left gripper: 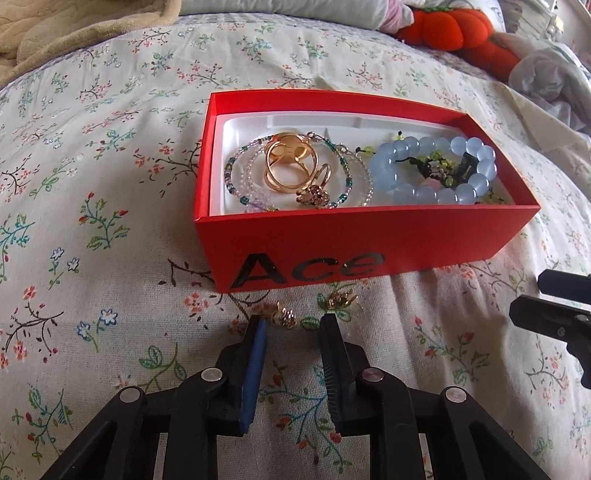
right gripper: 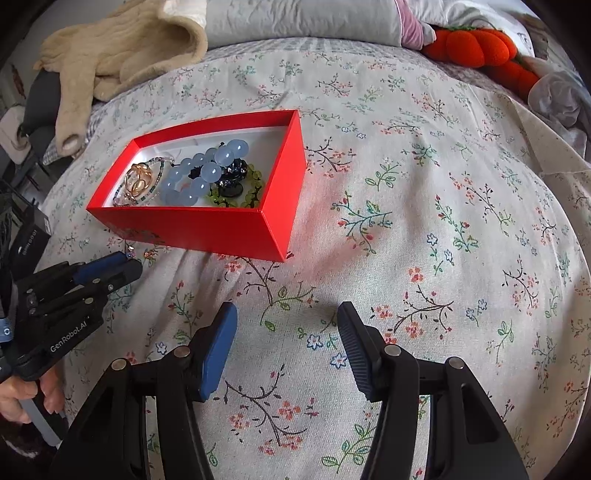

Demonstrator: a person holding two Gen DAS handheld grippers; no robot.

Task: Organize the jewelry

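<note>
A red box [left gripper: 369,236] marked "Ace" sits on the floral bedspread; it also shows in the right wrist view [right gripper: 207,229]. Inside lie a blue bead bracelet [left gripper: 436,168], gold rings [left gripper: 291,162], thin beaded strands [left gripper: 236,173] and a green bead piece [right gripper: 255,184]. Two small gold pieces lie on the bed in front of the box: one [left gripper: 285,316] just ahead of my left gripper [left gripper: 295,321], the other [left gripper: 340,300] to its right. The left gripper is open and empty. My right gripper [right gripper: 286,314] is open and empty over bare bedspread, right of the box.
A beige blanket [right gripper: 122,48] lies at the back left. An orange plush toy [right gripper: 480,44] and pillows [right gripper: 303,18] lie at the back. Grey cloth [right gripper: 557,96] is bunched at the right. Open bedspread [right gripper: 443,221] stretches right of the box.
</note>
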